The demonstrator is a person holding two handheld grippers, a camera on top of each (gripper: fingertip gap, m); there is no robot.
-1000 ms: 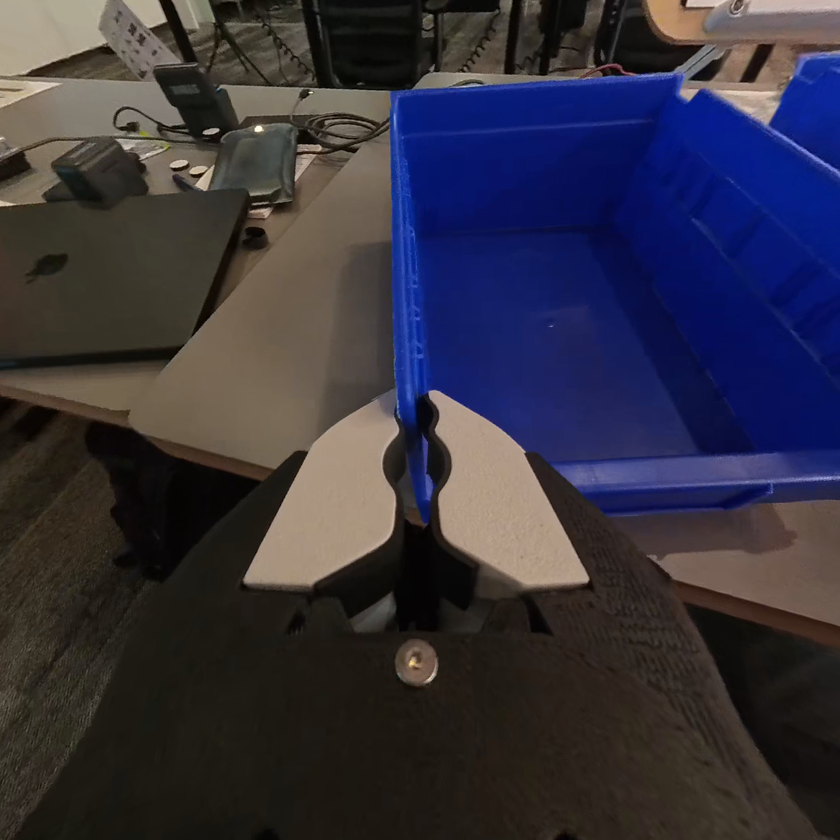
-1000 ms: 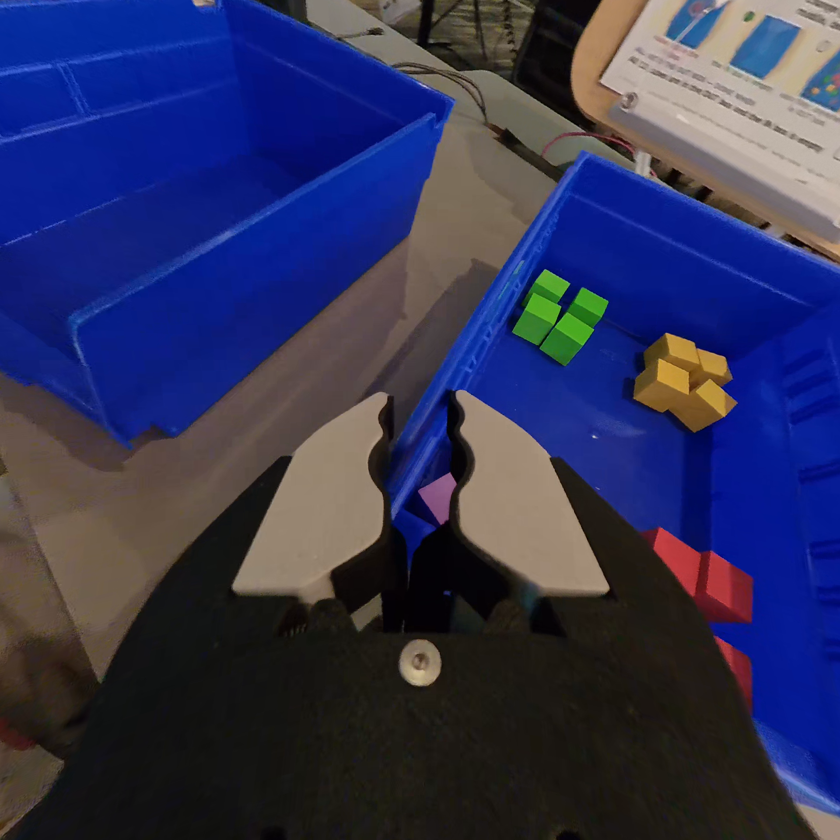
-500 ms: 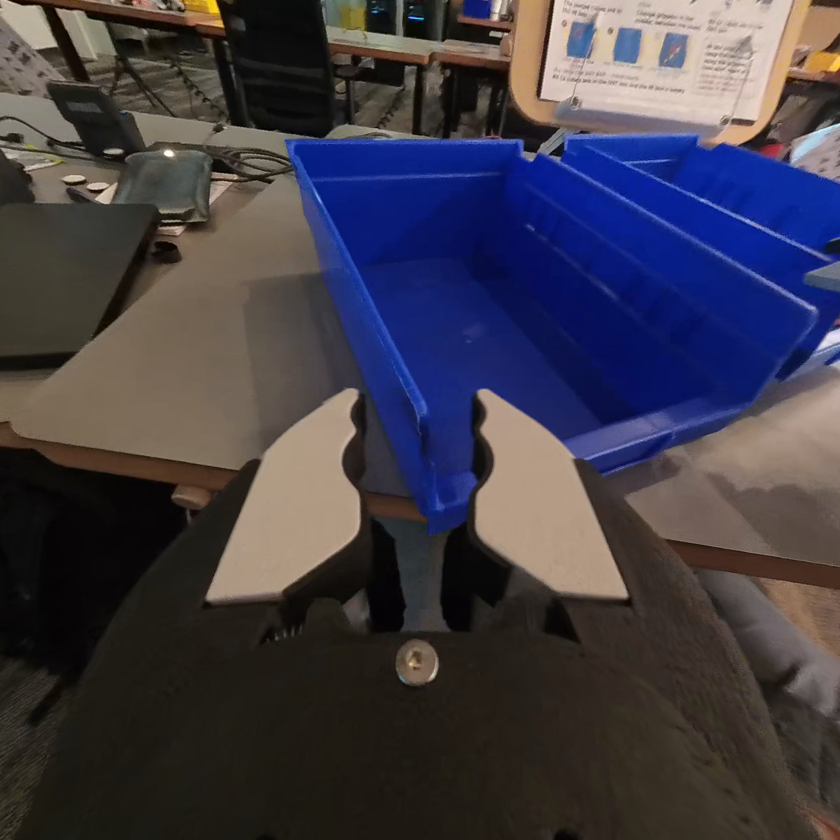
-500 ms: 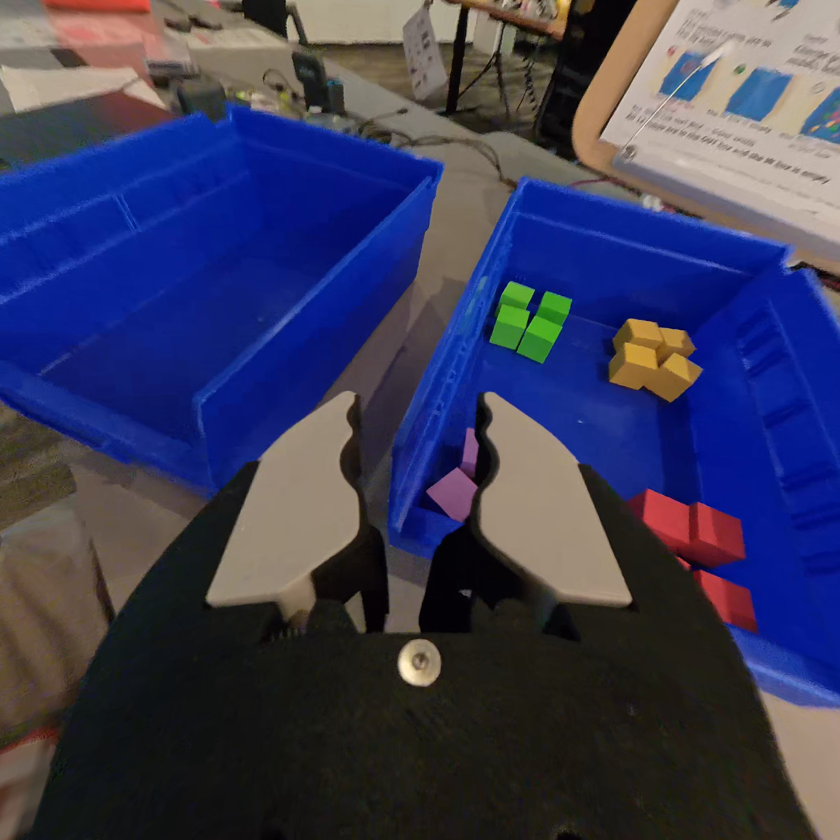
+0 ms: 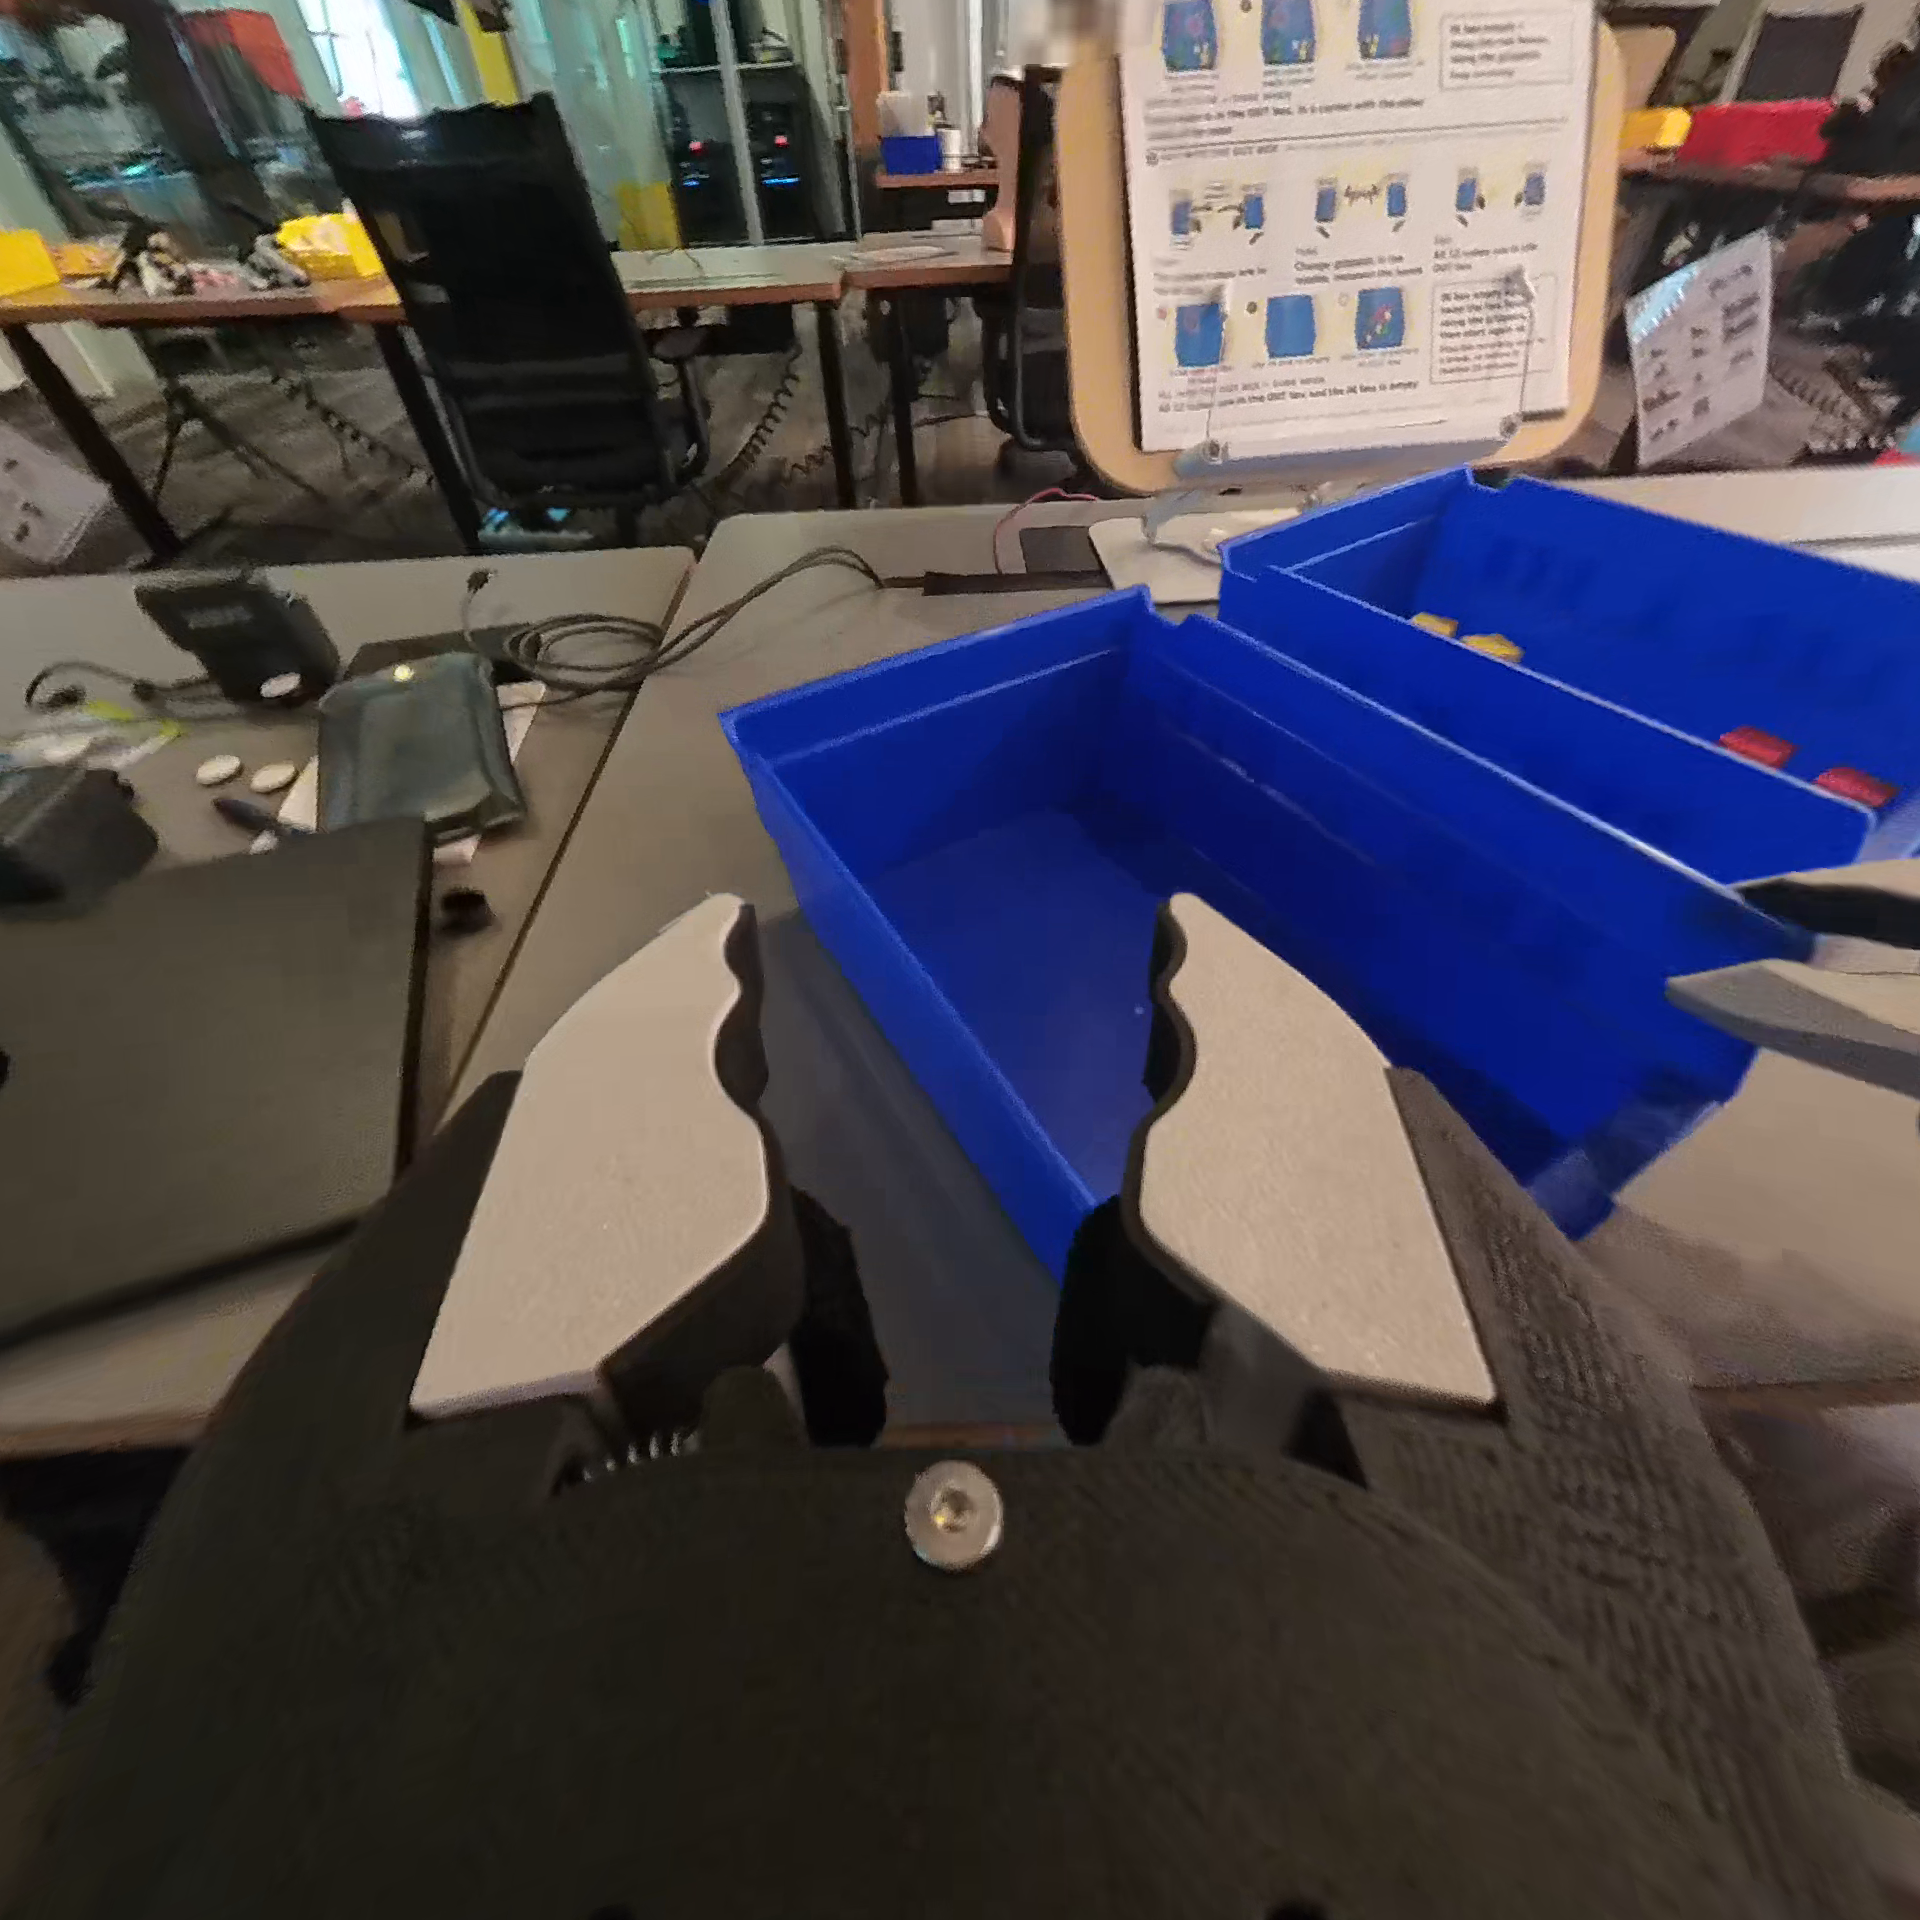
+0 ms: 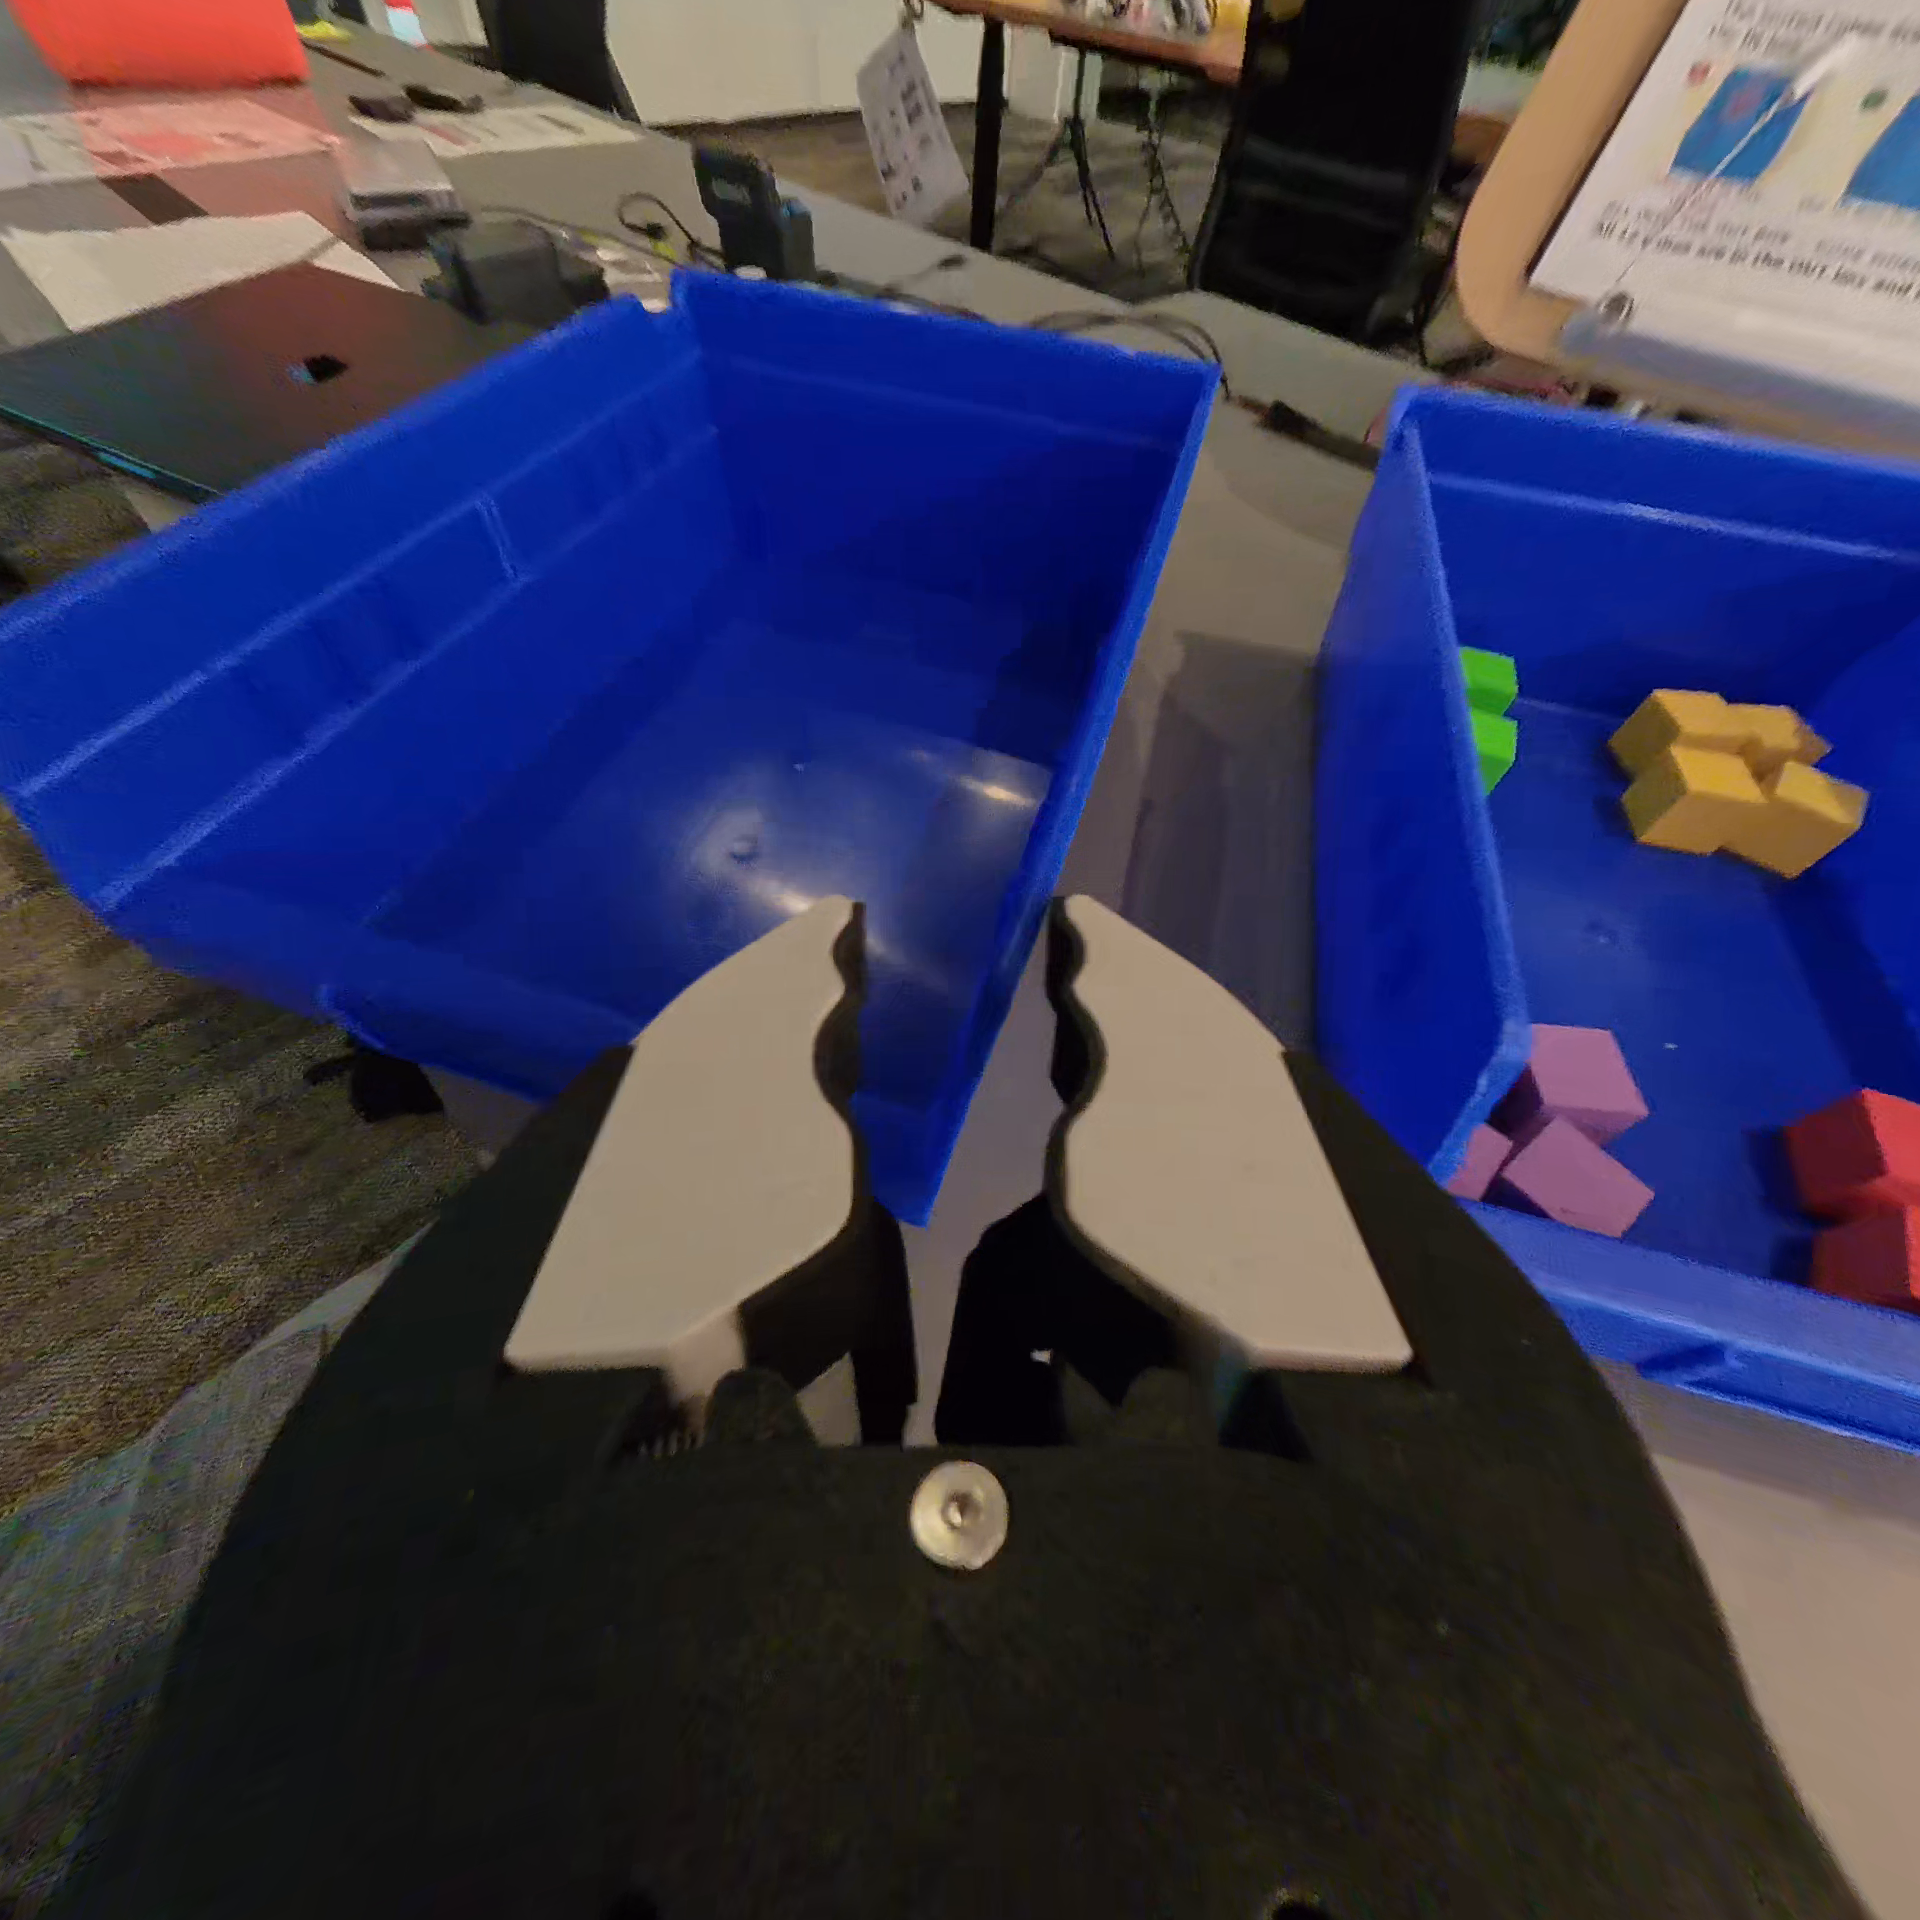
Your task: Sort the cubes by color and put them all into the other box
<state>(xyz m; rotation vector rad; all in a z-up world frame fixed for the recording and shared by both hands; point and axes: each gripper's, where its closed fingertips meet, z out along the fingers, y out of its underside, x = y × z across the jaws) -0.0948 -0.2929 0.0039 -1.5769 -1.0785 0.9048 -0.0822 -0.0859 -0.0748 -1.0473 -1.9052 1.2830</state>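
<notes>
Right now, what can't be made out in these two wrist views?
- Green wooden cubes: right wrist view, mostly hidden by the filled blue plastic bin wall.
- Red wooden cubes: cut by the right edge.
- Right gripper: left wrist view, only blurred fingertips.
- Laptop: cut off left.

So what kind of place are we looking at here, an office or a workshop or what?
Probably a shared office or lab workspace: grey desks with a closed laptop and cables, a black office chair, and an illustrated instruction board standing behind two blue bins.
</notes>
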